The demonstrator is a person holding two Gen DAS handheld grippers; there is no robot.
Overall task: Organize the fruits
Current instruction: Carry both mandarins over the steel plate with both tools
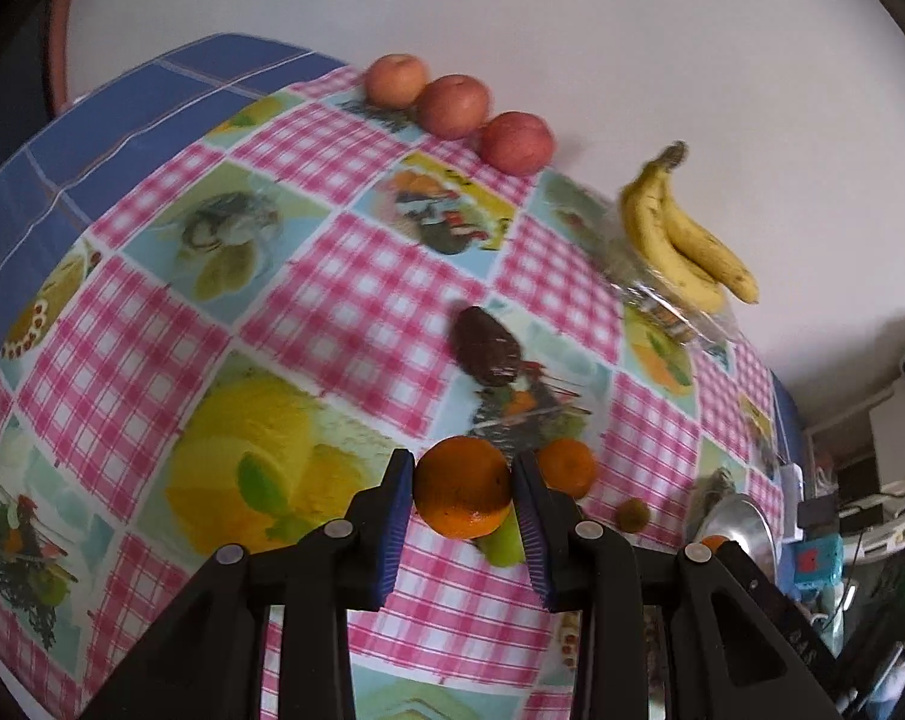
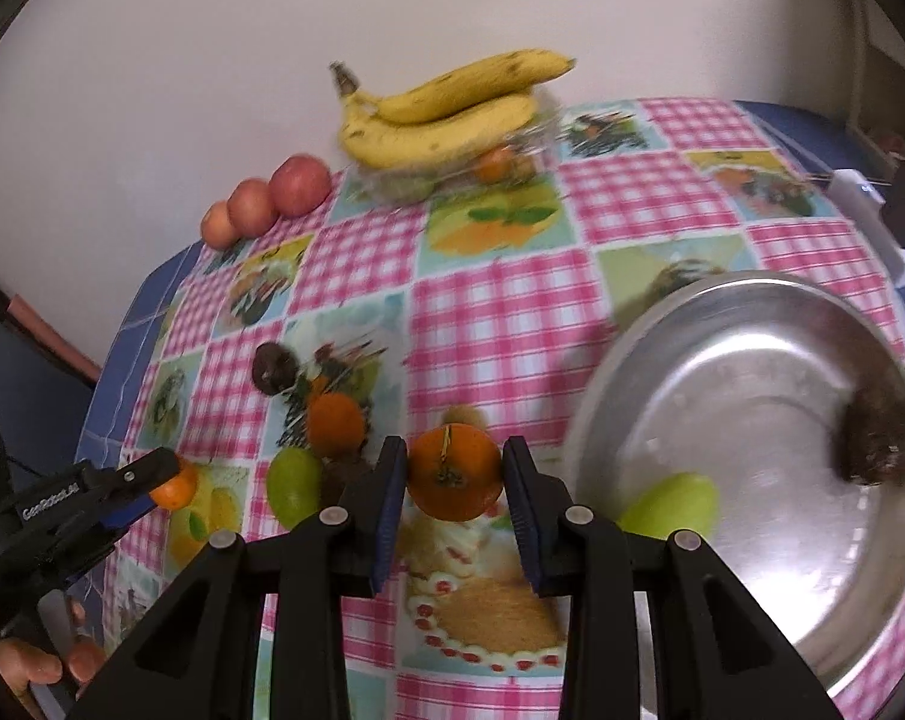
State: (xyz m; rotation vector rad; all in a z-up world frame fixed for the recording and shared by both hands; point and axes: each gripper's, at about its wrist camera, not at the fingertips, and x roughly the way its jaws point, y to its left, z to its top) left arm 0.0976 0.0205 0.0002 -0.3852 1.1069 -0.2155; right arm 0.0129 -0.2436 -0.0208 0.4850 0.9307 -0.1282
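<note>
1. Your left gripper [image 1: 463,495] pinches an orange [image 1: 461,489] between its blue pads, clear of the tablecloth [image 1: 356,276].
2. Your right gripper [image 2: 454,480] pinches a second orange [image 2: 454,474] in the same way, just beside the rim of the metal bowl [image 2: 752,360].
3. In the right wrist view, your left gripper [image 2: 173,483] shows at the left edge with its orange [image 2: 175,489], well apart from your right gripper.
4. The surface is a table under a pink-checked cloth with fruit pictures; a blue cloth [image 1: 92,138] shows beyond its far and side edges.
5. The bowl holds a green fruit [image 2: 671,507] and a dark brown fruit [image 2: 881,441].
6. Loose on the cloth: a third orange [image 2: 334,423], a green fruit [image 2: 293,486], a dark brown fruit [image 2: 274,367] and a small brownish fruit [image 1: 634,514].
7. Three apples [image 1: 458,107] stand in a row at the far edge against the white wall [image 1: 512,12].
8. Bananas [image 2: 446,108] lie on a clear container [image 2: 452,177] near the wall.
9. The middle of the cloth is open. Room clutter lies past the right edge of the table.
</note>
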